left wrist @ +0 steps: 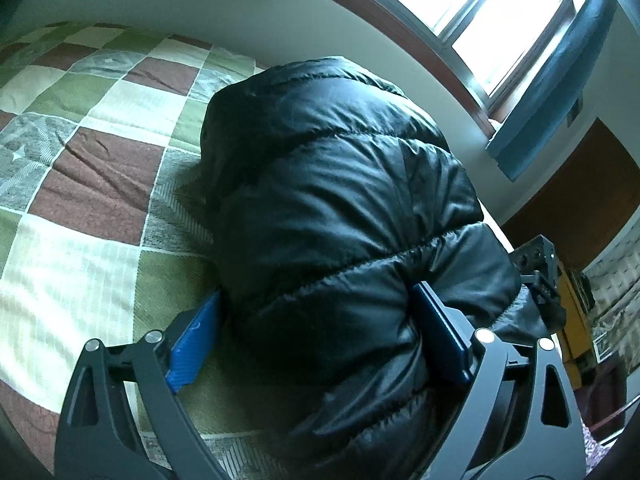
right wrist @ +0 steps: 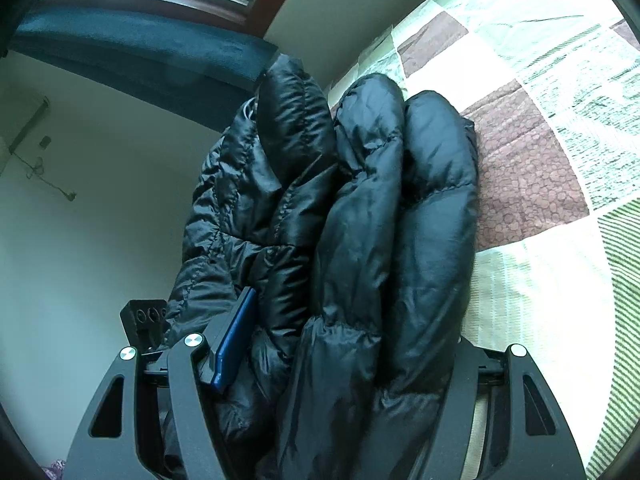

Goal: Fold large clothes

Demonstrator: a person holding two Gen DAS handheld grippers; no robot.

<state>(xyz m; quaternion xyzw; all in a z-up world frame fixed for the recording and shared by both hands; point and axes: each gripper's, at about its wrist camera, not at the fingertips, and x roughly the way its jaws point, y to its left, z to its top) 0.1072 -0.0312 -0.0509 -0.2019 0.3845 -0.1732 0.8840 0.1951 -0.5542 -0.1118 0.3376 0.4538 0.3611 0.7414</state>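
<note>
Jacket (left wrist: pixel 340 200), black, puffy and quilted, lies folded into a thick bundle on the bed's patchwork quilt (left wrist: pixel 100 152) and fills the space between both pairs of jaws. On the left gripper (left wrist: pixel 320 336) the jaws stand wide: the right-hand blue pad presses into a fold of the jacket, while the left-hand pad sits just beside the bundle, and whether it touches the fabric cannot be told. On the right gripper (right wrist: pixel 344 344) the jaws are partly spread around several stacked layers of the jacket; its left pad lies against the fabric, and its right pad is hidden under the folds (so a firm pinch cannot be confirmed). To the right of the right gripper's jaws the quilt shows brown, cream and green squares. Beyond the left gripper's jaws a window (left wrist: pixel 500 20) with a blue curtain (left wrist: pixel 552 92) stands above the wall.
</note>
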